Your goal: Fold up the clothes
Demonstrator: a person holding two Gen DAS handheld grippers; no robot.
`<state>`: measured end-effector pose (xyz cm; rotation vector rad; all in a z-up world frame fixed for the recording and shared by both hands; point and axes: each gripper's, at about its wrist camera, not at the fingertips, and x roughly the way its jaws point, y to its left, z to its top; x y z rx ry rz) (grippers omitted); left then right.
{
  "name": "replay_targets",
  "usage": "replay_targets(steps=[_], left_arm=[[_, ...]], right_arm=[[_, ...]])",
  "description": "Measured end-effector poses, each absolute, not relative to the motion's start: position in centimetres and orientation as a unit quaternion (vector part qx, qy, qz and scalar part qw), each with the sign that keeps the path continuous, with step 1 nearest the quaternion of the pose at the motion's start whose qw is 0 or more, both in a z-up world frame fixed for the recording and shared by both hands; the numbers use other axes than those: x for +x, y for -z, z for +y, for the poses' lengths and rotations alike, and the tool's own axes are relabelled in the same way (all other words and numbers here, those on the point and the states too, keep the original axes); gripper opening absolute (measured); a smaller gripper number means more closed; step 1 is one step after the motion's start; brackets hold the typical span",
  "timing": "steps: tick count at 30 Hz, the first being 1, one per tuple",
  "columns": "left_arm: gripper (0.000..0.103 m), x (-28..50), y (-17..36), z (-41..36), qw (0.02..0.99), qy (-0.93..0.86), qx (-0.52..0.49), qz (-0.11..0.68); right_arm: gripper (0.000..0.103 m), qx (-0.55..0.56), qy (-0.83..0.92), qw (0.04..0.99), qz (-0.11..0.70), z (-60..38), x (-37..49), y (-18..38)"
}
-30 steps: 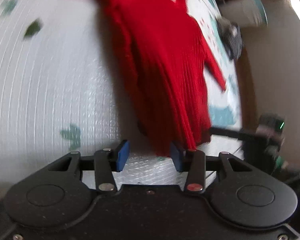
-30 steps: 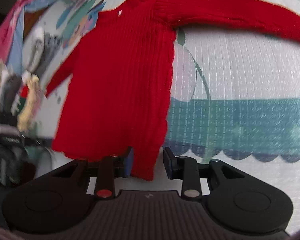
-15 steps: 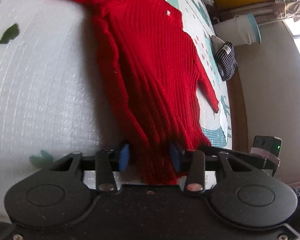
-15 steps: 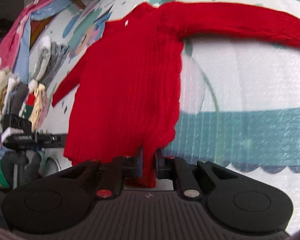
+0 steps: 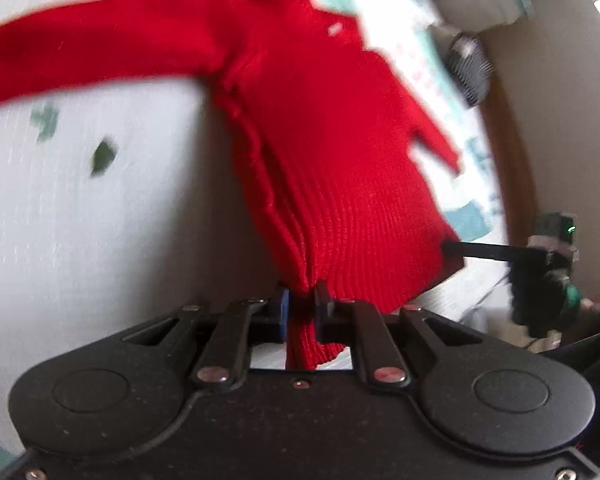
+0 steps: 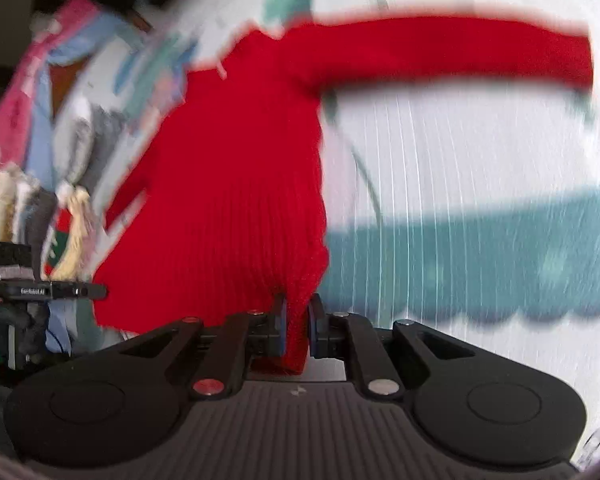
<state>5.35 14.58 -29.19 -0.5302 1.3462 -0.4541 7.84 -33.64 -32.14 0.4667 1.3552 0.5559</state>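
White printed play mat (image 5: 100, 220) under red knit sweater (image 5: 340, 168), hem clamped by left gripper (image 5: 300, 304), its jaws just closing, and right gripper (image 6: 296, 316); folded clothes pile (image 6: 32, 200) far left, right view only.

Padded white floor mat (image 6: 480, 168), ribbed, printed with a teal scalloped band and small green shapes. Directly on it: red ribbed sweater (image 5: 332, 152), one sleeve stretched flat across the far side, hem corners lifted. Along one edge, a row of folded clothes (image 6: 40, 184); near the other, a striped dark bundle (image 5: 470, 70).
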Motion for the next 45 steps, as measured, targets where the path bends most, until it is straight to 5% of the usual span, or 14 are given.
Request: replay_targets(steps=[3, 4, 7, 12, 15, 16, 17, 22, 25, 26, 31, 38, 41, 45], left_arm=[[0.011, 4.6, 30.6, 14.4, 0.726, 0.169, -0.214, 0.631], [0.017, 4.4, 30.6, 14.5, 0.727, 0.165, -0.218, 0.63], [0.056, 3.9, 29.9, 15.1, 0.739, 0.159, -0.231, 0.613], [0.055, 4.6, 30.0, 15.6, 0.747, 0.154, -0.249, 0.597], [0.044, 5.0, 30.6, 13.5, 0.752, 0.148, -0.222, 0.603], [0.009, 5.0, 30.3, 12.8, 0.757, 0.149, -0.201, 0.604], [0.003, 5.1, 30.3, 12.6, 0.751, 0.157, -0.205, 0.607], [0.005, 4.5, 31.0, 13.1, 0.733, 0.15, -0.207, 0.63], [0.035, 5.1, 29.6, 13.3, 0.753, 0.148, -0.17, 0.618], [0.037, 5.4, 28.4, 13.2, 0.774, 0.147, -0.131, 0.602], [0.04, 8.4, 25.1, 11.3, 0.847, 0.177, -0.025, 0.501], [0.041, 15.1, 27.5, 8.8, 0.885, 0.203, 0.056, 0.415], [0.05, 17.5, 30.3, 11.2, 0.877, 0.173, 0.002, 0.449], [0.045, 18.4, 29.2, 11.0, 0.874, 0.177, 0.032, 0.451]], right_arm=[[0.02, 0.178, -0.256, 0.713, 0.628, -32.6, 7.3, 32.7], [0.032, 0.178, -0.26, 0.716, 0.623, -32.5, 7.2, 32.5], [0.053, 0.204, -0.255, 0.724, 0.608, -32.7, 7.5, 32.1], [0.05, 0.184, -0.254, 0.744, 0.59, -31.6, 7.9, 32.2], [0.015, 0.142, -0.259, 0.749, 0.593, -30.1, 8.2, 32.4], [0.015, 0.125, -0.264, 0.751, 0.591, -29.8, 7.9, 32.4], [0.014, 0.109, -0.274, 0.751, 0.591, -29.5, 7.8, 32.3], [0.018, 0.073, -0.292, 0.72, 0.625, -29.3, 8.0, 32.0], [0.04, 0.035, -0.29, 0.742, 0.603, -29.8, 8.3, 30.5], [0.04, 0.026, -0.288, 0.752, 0.592, -30.2, 8.6, 29.9], [0.04, -0.013, -0.284, 0.811, 0.512, -29.1, 11.5, 27.6], [0.038, -0.156, -0.333, 0.848, 0.382, -21.5, 15.3, 27.1], [0.037, -0.177, -0.306, 0.829, 0.433, -20.9, 18.2, 29.4], [0.04, -0.166, -0.316, 0.814, 0.459, -22.2, 19.9, 31.1]])
